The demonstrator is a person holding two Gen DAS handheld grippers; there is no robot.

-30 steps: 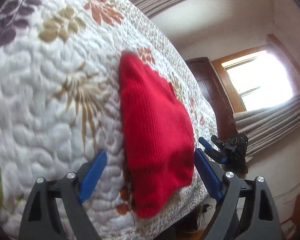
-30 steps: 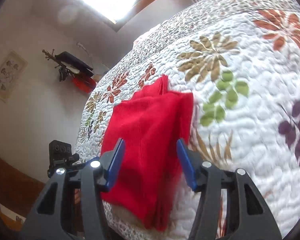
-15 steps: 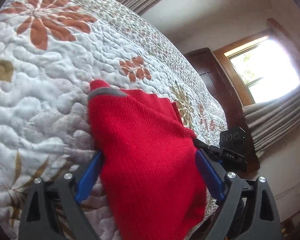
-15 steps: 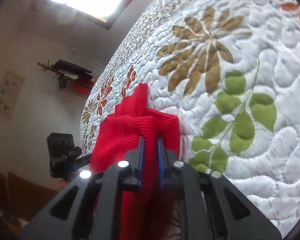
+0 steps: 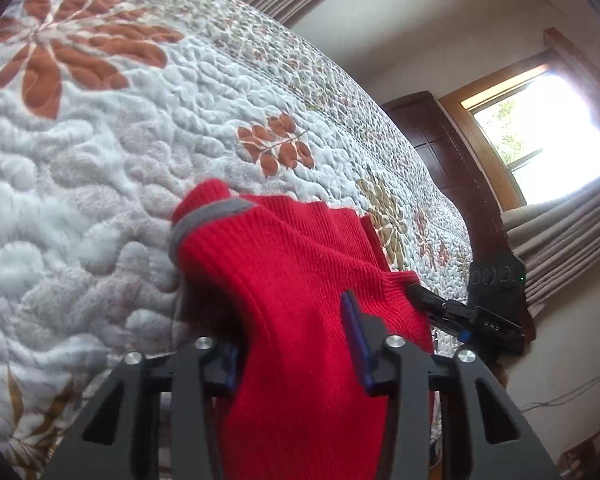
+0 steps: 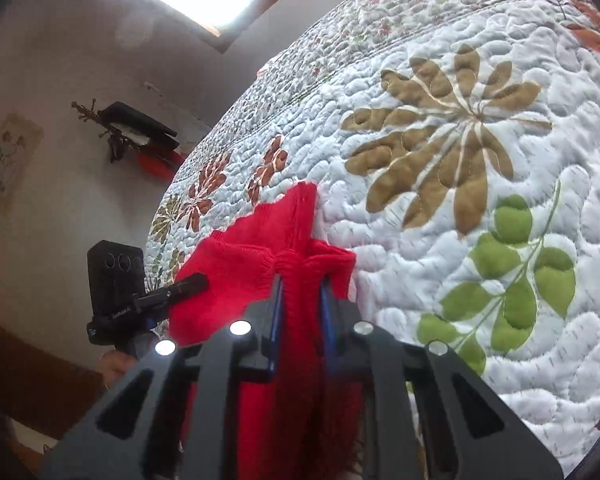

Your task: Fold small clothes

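Observation:
A red knit garment [image 5: 292,264] with a grey stripe lies bunched on a floral quilt [image 5: 100,160]. My left gripper [image 5: 292,344] has closed on a thick fold of it; the cloth drapes over the left finger and hides it, while the blue pad of the right finger [image 5: 356,340] presses the knit. In the right wrist view my right gripper [image 6: 300,300] is shut on a gathered edge of the red garment [image 6: 236,276], which puckers between the pads. The left gripper [image 6: 180,284] meets the garment's left corner there. The right gripper [image 5: 440,304] shows at the garment's far corner.
The quilt [image 6: 460,240] covers a bed that falls away near both grippers. A dark wooden door [image 5: 440,140], a bright window [image 5: 540,128] and curtains [image 5: 560,240] lie beyond. A wall shelf [image 6: 140,128] and a person's hand [image 6: 116,364] show on the left.
My left gripper went from wide open to closed on the garment, which has bunched up and lifted. My right gripper closed on the garment's edge half a second ago and still holds it.

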